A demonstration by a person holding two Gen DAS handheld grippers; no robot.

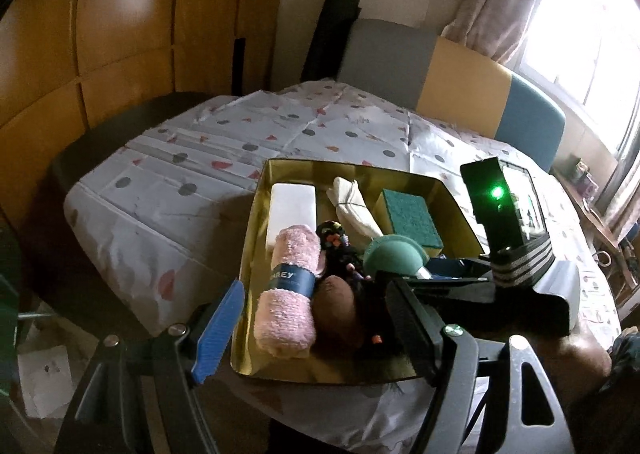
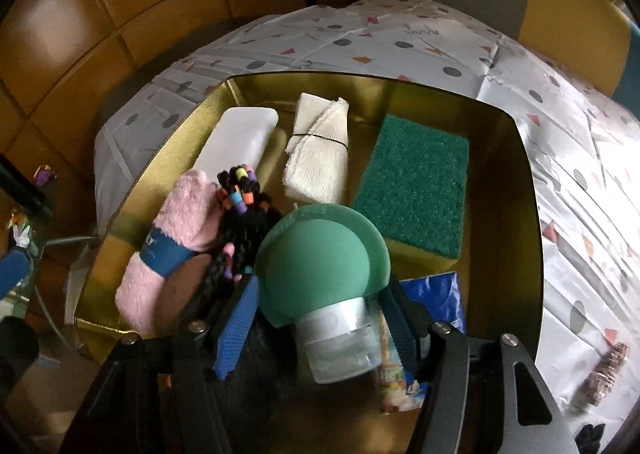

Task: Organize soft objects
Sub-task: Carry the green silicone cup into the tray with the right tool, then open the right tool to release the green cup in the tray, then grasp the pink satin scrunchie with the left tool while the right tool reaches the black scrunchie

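**Inspector:** Checking the gold tray [image 2: 532, 214] on the covered desk [image 2: 580, 158]: white block [image 2: 240, 138], banded cream cloth [image 2: 318, 150], green scrub sponge [image 2: 416, 190], pink rolled towel [image 2: 168, 246] and a dark beaded braid bundle [image 2: 240, 210] lie side by side, apparently sorted into rows.

**Clerk:** And the hand-held grippers?

**Inspector:** The right hand-held gripper [image 2: 316, 326] straddles the green mushroom-shaped puff [image 2: 320, 254] over the tray's near end, probably setting it down; whether the pads press on it, I cannot tell. The left hand-held gripper [image 1: 316, 330] stands released, jaws spread around the towel and a brown soft piece [image 1: 336, 310], gripping neither.
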